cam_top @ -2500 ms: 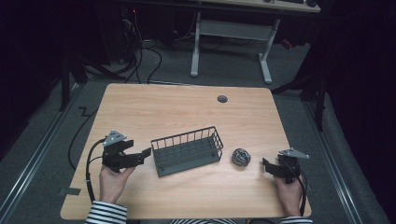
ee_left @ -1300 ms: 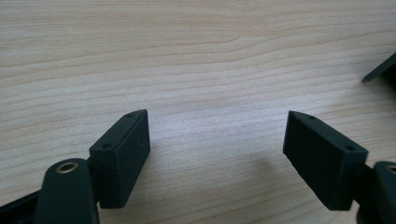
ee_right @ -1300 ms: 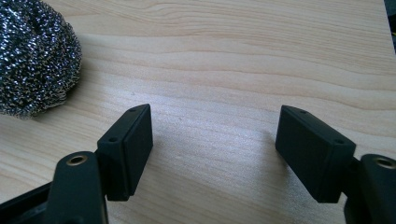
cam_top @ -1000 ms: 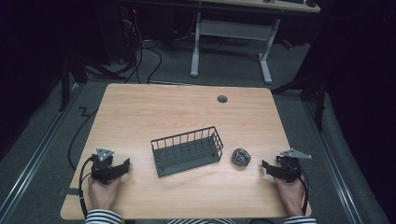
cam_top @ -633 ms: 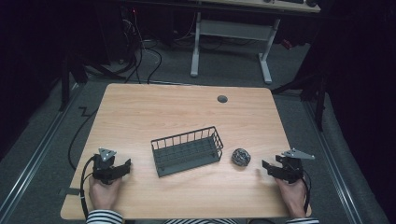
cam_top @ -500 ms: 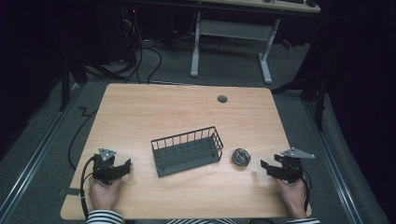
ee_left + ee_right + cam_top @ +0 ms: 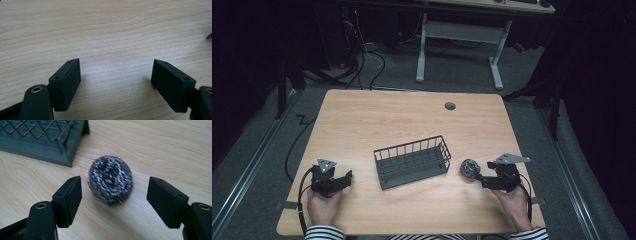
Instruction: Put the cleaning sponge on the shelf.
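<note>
Round silvery steel-wool scourer (image 7: 110, 179) lay on pale wooden table (image 7: 362, 120), just right of dark wire basket (image 7: 413, 161). Right gripper (image 7: 113, 200) spread, jaws flanking scourer, apart from it; basket corner near. Left gripper (image 7: 116, 82) spread over bare wood. High view added round grommet (image 7: 450, 106) at far edge.

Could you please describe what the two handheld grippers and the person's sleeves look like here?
Both the left gripper and the right gripper are black, each topped by a grey three-cornered plate and trailing a black cable. Their fingers are flat, black rectangular blocks with small screw holes, on arms with brass-coloured eyelets. The sleeves are striped black and white.
</note>
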Demonstrator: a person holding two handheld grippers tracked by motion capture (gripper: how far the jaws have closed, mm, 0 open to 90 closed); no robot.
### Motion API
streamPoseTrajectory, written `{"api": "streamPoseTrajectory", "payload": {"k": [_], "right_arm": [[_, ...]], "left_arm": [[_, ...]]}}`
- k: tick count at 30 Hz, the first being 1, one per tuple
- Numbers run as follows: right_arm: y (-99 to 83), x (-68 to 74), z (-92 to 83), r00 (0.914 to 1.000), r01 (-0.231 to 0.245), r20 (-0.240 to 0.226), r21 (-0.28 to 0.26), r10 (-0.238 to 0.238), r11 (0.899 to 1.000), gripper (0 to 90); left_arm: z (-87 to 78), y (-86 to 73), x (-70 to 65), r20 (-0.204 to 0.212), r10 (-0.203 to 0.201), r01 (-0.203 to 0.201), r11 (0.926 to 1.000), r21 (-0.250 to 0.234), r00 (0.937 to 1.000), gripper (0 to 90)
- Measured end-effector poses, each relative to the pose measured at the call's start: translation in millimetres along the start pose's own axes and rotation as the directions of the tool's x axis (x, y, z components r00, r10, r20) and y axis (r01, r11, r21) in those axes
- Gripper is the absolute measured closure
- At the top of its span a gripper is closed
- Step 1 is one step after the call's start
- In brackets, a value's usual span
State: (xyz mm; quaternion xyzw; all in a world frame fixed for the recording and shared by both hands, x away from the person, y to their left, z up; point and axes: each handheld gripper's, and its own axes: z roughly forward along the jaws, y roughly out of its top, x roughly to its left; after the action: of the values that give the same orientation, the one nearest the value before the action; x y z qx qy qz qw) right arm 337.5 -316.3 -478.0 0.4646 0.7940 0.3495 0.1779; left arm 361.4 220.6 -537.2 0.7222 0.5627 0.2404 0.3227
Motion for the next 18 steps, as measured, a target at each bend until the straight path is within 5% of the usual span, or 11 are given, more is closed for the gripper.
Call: {"api": "streamPoseTrajectory", "payload": {"k": [18], "right_arm": [[13.5,5.1,44.1,0.9992,0.037,0.009,0.124,-0.039,0.992,26.2]], "left_arm": [[0.0,-0.2,0.1,-0.012,-0.013,0.013,0.9999,-0.002,0.9998,24.1]]}}
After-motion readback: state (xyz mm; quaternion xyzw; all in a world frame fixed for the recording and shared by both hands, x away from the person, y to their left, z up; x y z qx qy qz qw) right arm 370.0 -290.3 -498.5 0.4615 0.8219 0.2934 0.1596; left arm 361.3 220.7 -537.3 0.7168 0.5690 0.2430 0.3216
